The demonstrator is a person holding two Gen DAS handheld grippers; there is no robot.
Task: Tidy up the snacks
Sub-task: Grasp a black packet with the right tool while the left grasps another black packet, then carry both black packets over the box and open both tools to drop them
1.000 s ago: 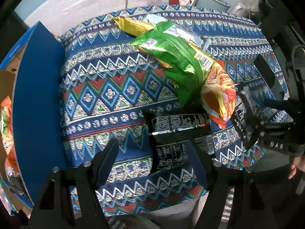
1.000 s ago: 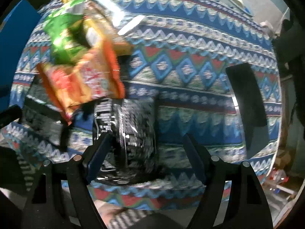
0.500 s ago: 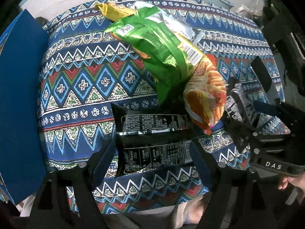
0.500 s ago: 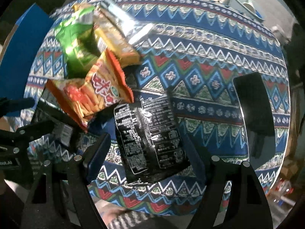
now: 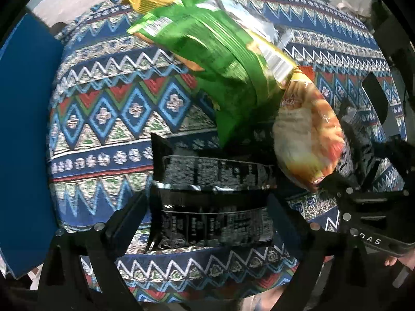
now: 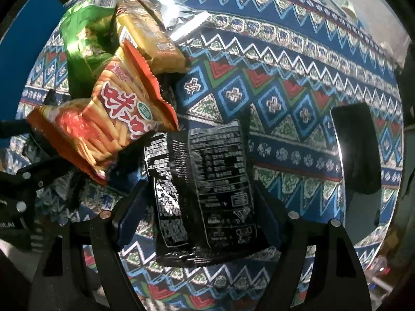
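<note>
Several snack bags lie piled on the patterned tablecloth. A black bag lies flat between the fingers of my open left gripper, near the table's front edge. A second black bag lies between the fingers of my open right gripper. An orange bag rests between the two black bags. A green bag and a yellow bag lie behind it. The right gripper's body shows at the right of the left wrist view.
A blue box wall stands at the table's left side. A flat black object lies on the cloth to the right of the snacks. Clutter stands beyond the table's far edge.
Both grippers moved forward and lower over the table. The left one shifted right so its black bag sits centred between its fingers. The right one's black bag now lies flat between its fingers.
</note>
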